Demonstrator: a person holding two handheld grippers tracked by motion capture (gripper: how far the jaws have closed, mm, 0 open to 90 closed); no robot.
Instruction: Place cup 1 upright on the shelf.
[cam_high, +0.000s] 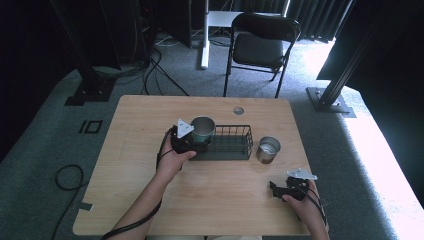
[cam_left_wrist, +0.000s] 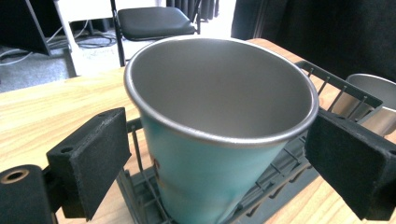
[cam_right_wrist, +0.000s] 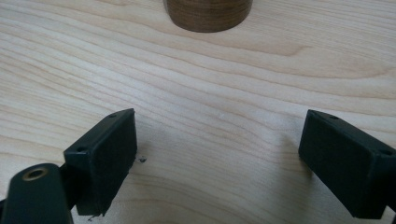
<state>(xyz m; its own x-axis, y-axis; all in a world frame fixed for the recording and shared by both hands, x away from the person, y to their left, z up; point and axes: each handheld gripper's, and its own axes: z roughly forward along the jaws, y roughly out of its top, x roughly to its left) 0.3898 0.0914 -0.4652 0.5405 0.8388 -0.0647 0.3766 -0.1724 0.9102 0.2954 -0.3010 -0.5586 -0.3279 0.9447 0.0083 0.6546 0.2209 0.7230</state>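
The left gripper (cam_high: 196, 142) is sitting at the centre of the high view, at the left end of the wire basket (cam_high: 235, 134). Its jaws are standing released on either side of the teal cup (cam_left_wrist: 215, 135); in the left gripper view a gap is showing between the left pad and the cup wall, while contact at the right pad cannot be told. The teal cup is standing in the left end of the basket, leaning slightly, with its open mouth facing up.

A steel cup (cam_high: 268, 149) is resting on the table (cam_high: 150, 115) just right of the basket. The right gripper (cam_high: 280, 189) is lying in the lower right of the high view, jaws spread wide over bare wood, grasping nothing.
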